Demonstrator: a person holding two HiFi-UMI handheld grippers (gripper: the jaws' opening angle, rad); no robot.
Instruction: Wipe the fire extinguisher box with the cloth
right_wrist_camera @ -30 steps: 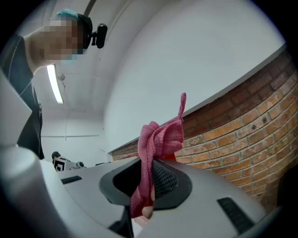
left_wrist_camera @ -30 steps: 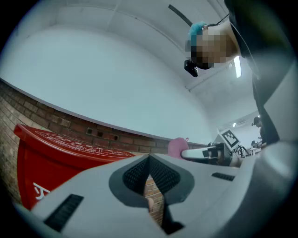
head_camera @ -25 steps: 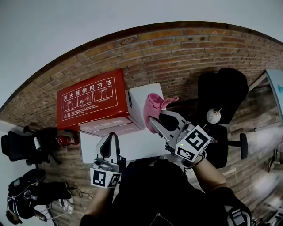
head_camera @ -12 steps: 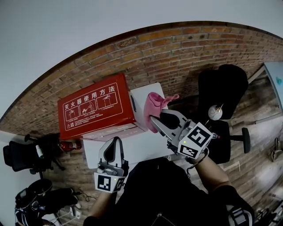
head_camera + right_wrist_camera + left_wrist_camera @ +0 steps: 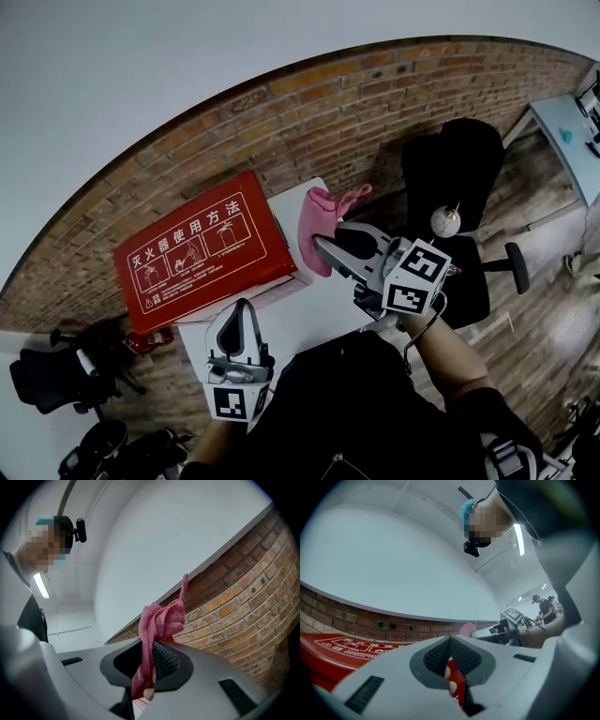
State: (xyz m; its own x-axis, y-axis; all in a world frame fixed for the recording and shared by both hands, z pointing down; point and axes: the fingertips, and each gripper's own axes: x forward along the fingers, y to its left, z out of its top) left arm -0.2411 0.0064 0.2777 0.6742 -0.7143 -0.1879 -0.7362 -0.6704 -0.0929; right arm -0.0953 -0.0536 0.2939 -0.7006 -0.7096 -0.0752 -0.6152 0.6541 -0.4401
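The right gripper [image 5: 322, 249], jaws clamped on the pink cloth [image 5: 315, 223], is hovering just beside the red fire extinguisher box [image 5: 199, 251] on the white table [image 5: 302, 307], seemingly lining up a wipe that needs leftward contact, while the left gripper [image 5: 242, 309] is idling with jaws together, empty.

Bright, even light; strong fisheye distortion.

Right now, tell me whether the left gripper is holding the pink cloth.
No, the pink cloth sits between the jaws of the right gripper; the left gripper is shut on nothing.
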